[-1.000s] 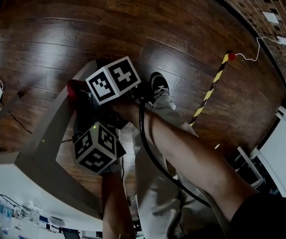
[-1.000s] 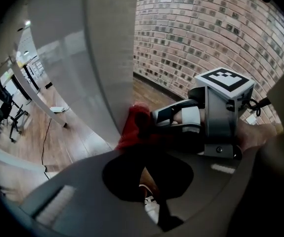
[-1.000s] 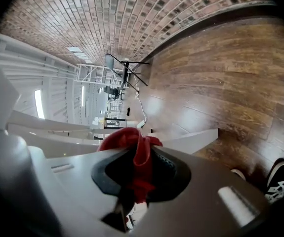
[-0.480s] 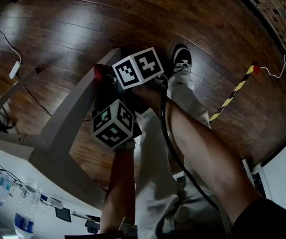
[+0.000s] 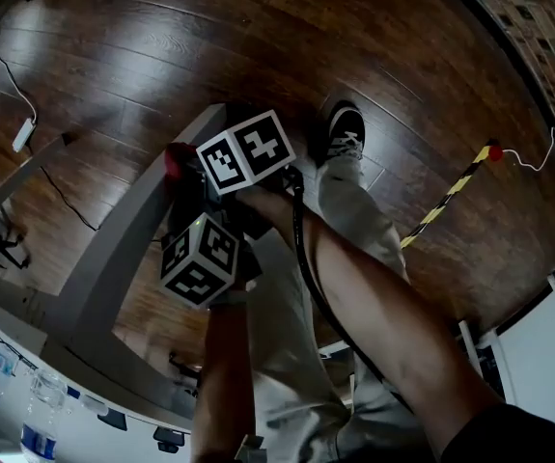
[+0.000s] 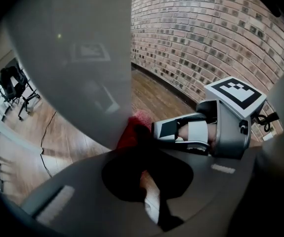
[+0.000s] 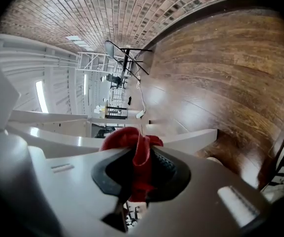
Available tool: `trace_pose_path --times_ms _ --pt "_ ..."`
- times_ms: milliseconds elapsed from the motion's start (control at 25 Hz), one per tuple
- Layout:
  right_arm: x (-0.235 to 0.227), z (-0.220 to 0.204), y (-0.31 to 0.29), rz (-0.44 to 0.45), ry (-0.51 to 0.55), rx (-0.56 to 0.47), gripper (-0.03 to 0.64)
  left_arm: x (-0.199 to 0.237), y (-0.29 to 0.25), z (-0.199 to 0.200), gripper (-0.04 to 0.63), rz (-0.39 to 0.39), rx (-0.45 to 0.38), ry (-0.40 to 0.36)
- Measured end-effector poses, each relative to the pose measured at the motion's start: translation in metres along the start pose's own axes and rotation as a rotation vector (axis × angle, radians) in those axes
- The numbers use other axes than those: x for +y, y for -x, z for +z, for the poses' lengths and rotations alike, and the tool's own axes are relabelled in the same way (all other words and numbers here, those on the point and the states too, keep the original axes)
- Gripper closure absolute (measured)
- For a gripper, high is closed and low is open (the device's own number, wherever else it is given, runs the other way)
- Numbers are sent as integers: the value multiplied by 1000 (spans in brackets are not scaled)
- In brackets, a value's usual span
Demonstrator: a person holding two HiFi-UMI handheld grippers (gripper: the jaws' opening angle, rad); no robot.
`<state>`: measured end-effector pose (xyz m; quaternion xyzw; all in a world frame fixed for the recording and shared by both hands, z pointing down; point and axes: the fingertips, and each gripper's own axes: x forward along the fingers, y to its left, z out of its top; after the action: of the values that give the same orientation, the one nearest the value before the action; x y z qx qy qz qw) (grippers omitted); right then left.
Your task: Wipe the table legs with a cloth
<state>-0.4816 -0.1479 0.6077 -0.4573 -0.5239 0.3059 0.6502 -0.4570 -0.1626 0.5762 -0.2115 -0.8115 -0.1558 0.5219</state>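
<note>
A red cloth (image 5: 174,159) is pressed against the grey slanting table leg (image 5: 113,258), a short way from its foot. My right gripper (image 7: 139,167) is shut on the red cloth (image 7: 132,142), which bunches out past the jaws against the pale leg (image 7: 191,139). Its marker cube (image 5: 243,150) hides the jaws in the head view. My left gripper (image 6: 142,172) sits close under the same leg (image 6: 77,58), jaws together with nothing between them. Its cube (image 5: 200,258) lies just below the right one. The left gripper view shows the right gripper (image 6: 154,130) and the cloth (image 6: 134,130).
The person's shoe (image 5: 343,128) and trouser legs stand right of the leg on the dark wood floor. A black-and-yellow strip (image 5: 446,201) lies further right. A second table leg (image 5: 16,186), floor cables, a power strip (image 5: 23,133) and bottles (image 5: 41,442) are at the left.
The head view has swung. The two grippers and the cloth stay together on the leg, shifting only slightly along it, now a bit further from its foot than half a second ago.
</note>
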Motion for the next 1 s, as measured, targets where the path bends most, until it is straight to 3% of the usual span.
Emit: trace_pose_path --times_ms 320,520,800,1000 --pt "-25 9 -15 -41 15 -19 568 4 -30 -6 595 -53 -13 16" --pt "-47 -11 -28 -35 -70 -46 568 15 -41 -29 595 -53 16 38" --pt "-90 -7 -45 -94 -119 -58 568 19 -70 -55 595 14 188 35" --pt "-116 -9 -56 -131 -136 -35 569 10 -65 -59 595 -7 234 -52"
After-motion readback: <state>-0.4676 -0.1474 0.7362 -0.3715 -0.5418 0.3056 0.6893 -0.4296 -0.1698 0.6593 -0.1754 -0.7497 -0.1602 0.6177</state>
